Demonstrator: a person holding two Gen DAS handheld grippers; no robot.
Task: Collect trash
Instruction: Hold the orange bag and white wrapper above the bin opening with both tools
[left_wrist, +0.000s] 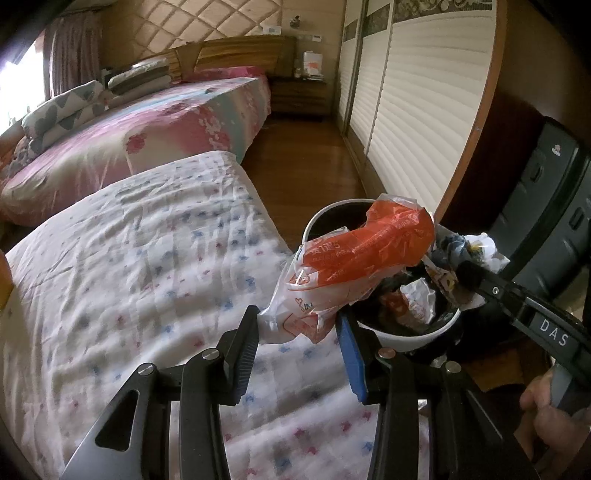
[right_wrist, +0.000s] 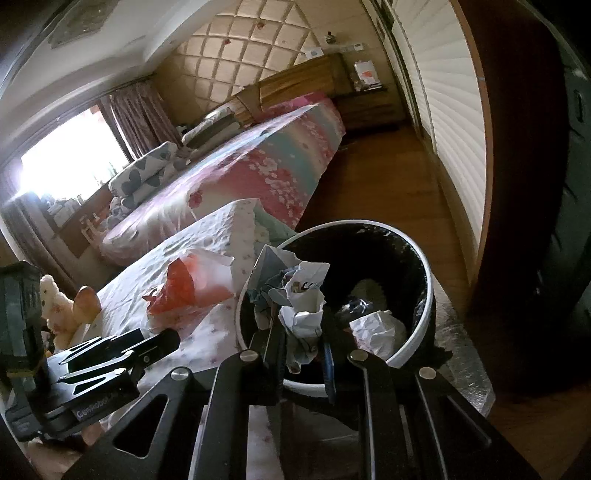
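Observation:
A round white bin (left_wrist: 417, 338) with a black inside stands beside the bed; it also shows in the right wrist view (right_wrist: 428, 291), with crumpled paper inside. My left gripper (left_wrist: 299, 343) is open, its jaws wide apart, with an orange and white plastic bag (left_wrist: 354, 258) just ahead of its fingertips, hanging over the bin's rim. The bag also shows in the right wrist view (right_wrist: 192, 284). My right gripper (right_wrist: 301, 347) is shut on crumpled white and blue paper trash (right_wrist: 299, 295) above the bin's near rim. It shows in the left wrist view (left_wrist: 461, 273) too.
A bed with a white patterned quilt (left_wrist: 129, 277) lies left of the bin. A second bed with a pink floral cover (left_wrist: 166, 122) is beyond. White louvred wardrobe doors (left_wrist: 417, 110) line the right. A dark suitcase (left_wrist: 535, 206) stands behind the bin. Plush toys (right_wrist: 62, 306) sit at left.

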